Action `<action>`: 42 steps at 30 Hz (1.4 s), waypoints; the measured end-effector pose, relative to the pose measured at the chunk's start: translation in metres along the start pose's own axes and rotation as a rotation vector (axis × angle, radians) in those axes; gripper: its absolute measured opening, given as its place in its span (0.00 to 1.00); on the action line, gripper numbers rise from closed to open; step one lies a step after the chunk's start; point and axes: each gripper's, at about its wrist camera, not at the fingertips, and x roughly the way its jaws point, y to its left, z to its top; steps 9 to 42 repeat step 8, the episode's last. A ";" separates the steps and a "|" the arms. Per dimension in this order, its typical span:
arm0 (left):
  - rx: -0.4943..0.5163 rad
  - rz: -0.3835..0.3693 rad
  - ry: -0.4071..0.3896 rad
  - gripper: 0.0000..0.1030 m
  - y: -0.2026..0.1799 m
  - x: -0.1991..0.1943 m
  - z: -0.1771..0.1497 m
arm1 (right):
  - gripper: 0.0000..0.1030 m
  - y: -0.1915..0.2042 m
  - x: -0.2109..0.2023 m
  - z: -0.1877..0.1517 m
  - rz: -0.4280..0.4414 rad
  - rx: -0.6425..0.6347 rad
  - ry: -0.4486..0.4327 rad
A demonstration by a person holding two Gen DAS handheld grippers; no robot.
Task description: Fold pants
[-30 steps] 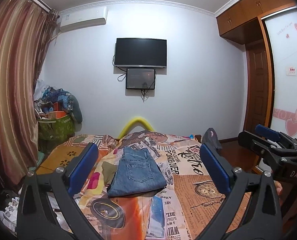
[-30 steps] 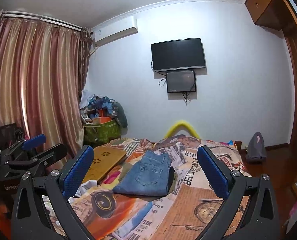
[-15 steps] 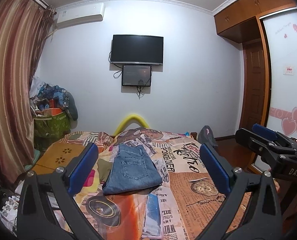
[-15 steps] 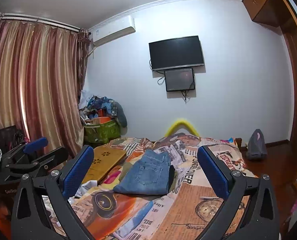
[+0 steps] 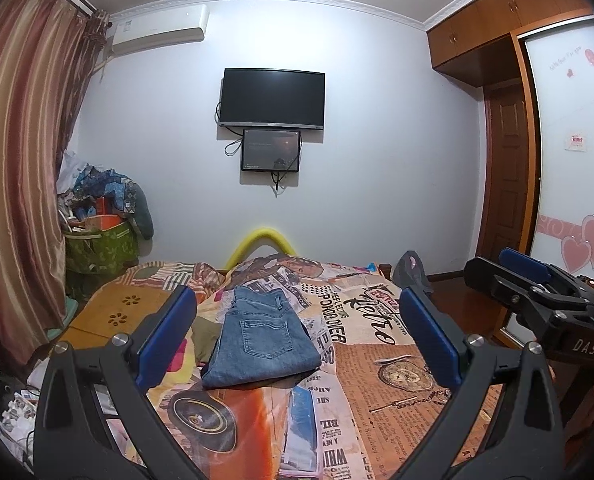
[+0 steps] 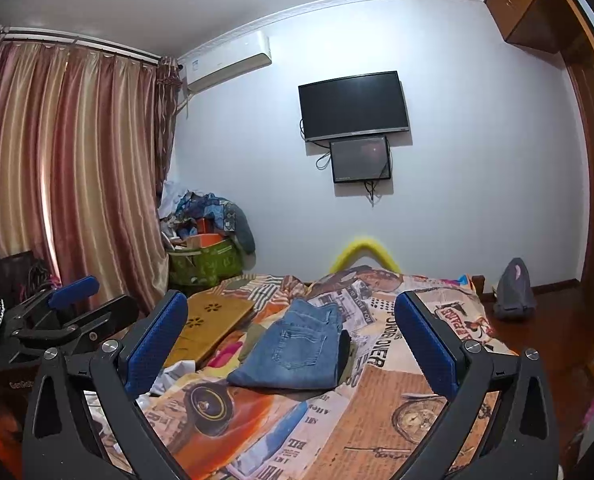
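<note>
Folded pants lie flat on the bed, on its patterned cover, waistband toward the far wall. Left hand-held gripper: released, blue pads spread wide, raised off the pants and touching nothing. Right hand-held gripper: likewise released and holding nothing, to the right of the pants. A wooden board rests on the bed left of the pants. A TV hangs on the wall beyond the pants.
</note>
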 end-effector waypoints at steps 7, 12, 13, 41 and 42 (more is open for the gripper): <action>0.000 -0.007 0.007 0.99 -0.001 0.002 0.000 | 1.00 0.000 0.001 0.001 0.004 0.007 0.000; 0.000 -0.007 0.007 0.99 -0.001 0.002 -0.001 | 1.00 0.000 0.001 0.001 0.003 0.006 0.000; 0.000 -0.007 0.007 0.99 -0.001 0.002 -0.001 | 1.00 0.000 0.001 0.001 0.003 0.006 0.000; 0.000 -0.007 0.007 0.99 -0.001 0.002 -0.001 | 1.00 0.000 0.001 0.001 0.003 0.006 0.000; 0.000 -0.007 0.007 0.99 -0.001 0.002 -0.001 | 1.00 0.000 0.001 0.001 0.003 0.006 0.000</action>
